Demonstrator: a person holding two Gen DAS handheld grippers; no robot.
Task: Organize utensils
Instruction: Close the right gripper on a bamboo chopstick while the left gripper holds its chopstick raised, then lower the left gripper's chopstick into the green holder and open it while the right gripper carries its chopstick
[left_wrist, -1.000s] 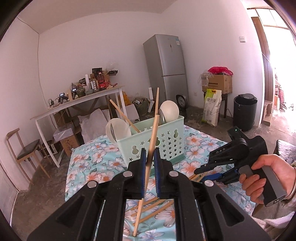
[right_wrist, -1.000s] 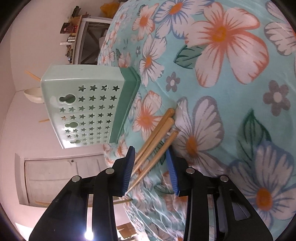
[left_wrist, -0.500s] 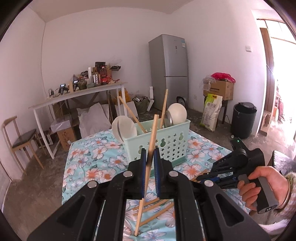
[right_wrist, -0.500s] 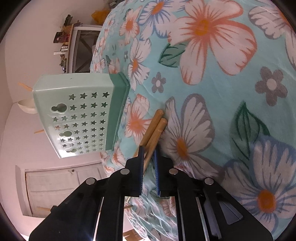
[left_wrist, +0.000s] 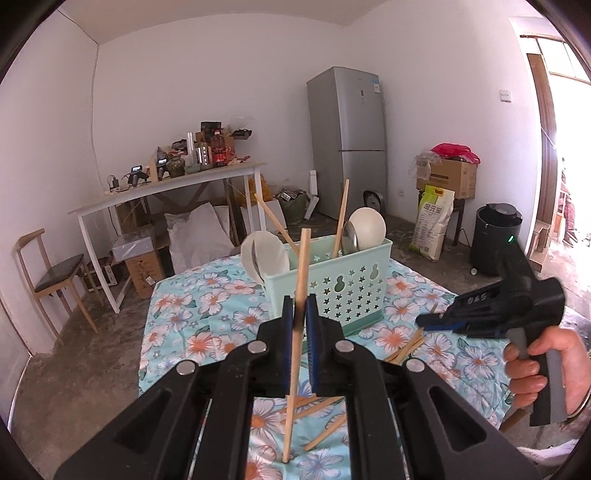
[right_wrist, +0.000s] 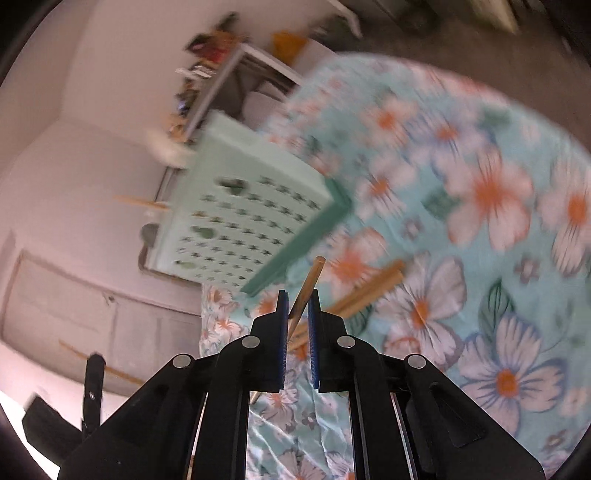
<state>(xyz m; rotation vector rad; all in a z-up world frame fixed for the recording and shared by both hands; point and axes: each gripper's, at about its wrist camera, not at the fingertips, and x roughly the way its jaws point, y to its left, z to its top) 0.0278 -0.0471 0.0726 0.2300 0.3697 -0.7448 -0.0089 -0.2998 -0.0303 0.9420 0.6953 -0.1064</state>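
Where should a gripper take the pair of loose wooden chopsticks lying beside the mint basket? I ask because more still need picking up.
Grip the pair of loose wooden chopsticks near the thick ends that point away from the mint-green plastic basket. They lie flat and side by side on the floral tablecloth, so come from above, jaws straddling both across their width; the far side looks clear of the basket wall.
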